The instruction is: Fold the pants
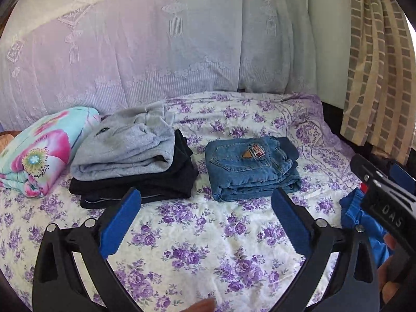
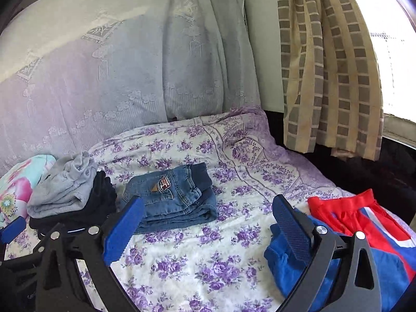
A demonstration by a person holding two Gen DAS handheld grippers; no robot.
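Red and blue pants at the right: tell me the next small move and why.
Probably ease the right gripper rightward onto the red and blue pants and close on an edge. They lie crumpled and unfolded, while the jeans and grey pants already sit folded. Both grippers are open and hold nothing.

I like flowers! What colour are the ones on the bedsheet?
Purple, on a white bedsheet; clearest in the left wrist view.

We are in a home bedroom: a bed (image 1: 208, 234) under a purple floral sheet, a lace cover (image 1: 117, 52) behind it, checked curtains (image 2: 330, 65) at a window, and folded clothes (image 1: 130, 156) stacked on the bed.
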